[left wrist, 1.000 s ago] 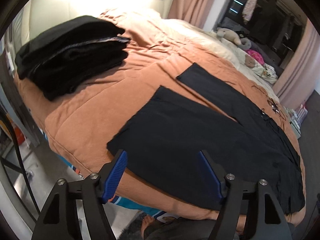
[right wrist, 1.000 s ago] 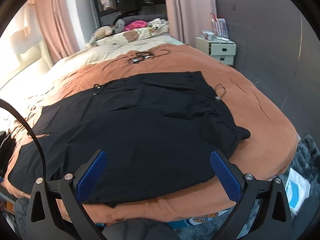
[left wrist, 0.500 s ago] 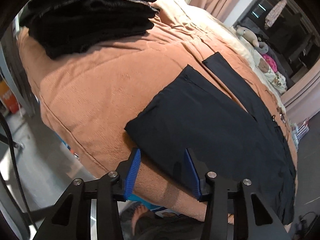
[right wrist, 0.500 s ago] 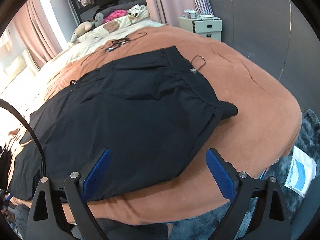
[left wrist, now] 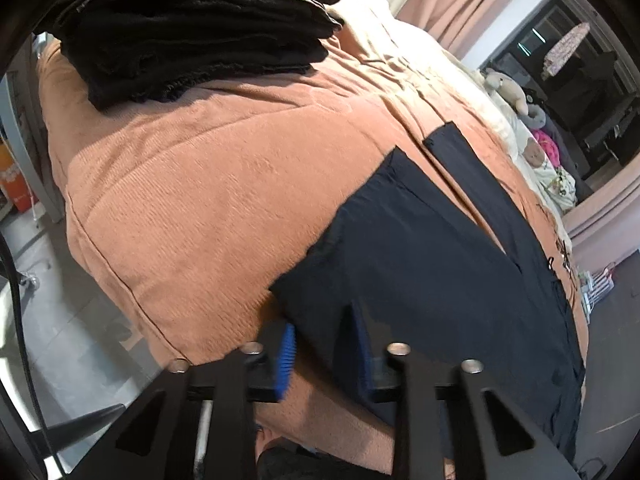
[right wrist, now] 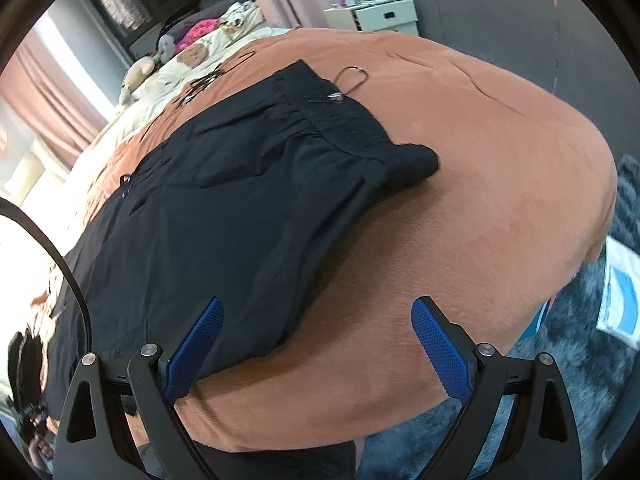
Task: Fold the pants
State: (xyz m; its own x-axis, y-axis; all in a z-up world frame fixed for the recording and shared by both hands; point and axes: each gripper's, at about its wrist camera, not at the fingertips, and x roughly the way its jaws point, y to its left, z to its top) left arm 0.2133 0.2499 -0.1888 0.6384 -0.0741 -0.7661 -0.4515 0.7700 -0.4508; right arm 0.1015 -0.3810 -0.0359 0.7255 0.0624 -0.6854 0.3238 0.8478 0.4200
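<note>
The black pants (left wrist: 420, 264) were laid flat on the orange bedspread (left wrist: 192, 184) of the bed, stretched along its near edge, with the two legs pointing toward the bed's left end and the gathered waistband (right wrist: 332, 128) toward the right end. The left tongs (left wrist: 326, 350) were seen at the near edge of the bed, their blue pads (left wrist: 286, 360) drawn close together over the hem corner of the nearer leg; black cloth was caught between them (the frame was blurred, so the firmness of the pinch could not be judged). The right tongs (right wrist: 316, 346) were held spread wide at the near edge, the left pad over the pants' hip edge, the right pad over bare bedspread, nothing being gripped. A metal hanger hook (right wrist: 352, 80) was seen at the waistband. A stack of folded dark clothes (left wrist: 192, 28) was placed at the bed's far left corner. Soft toys (left wrist: 508, 88) were lying along the far edge, and a white drawer unit (right wrist: 380, 18) stood beyond the bed's right end.
</note>
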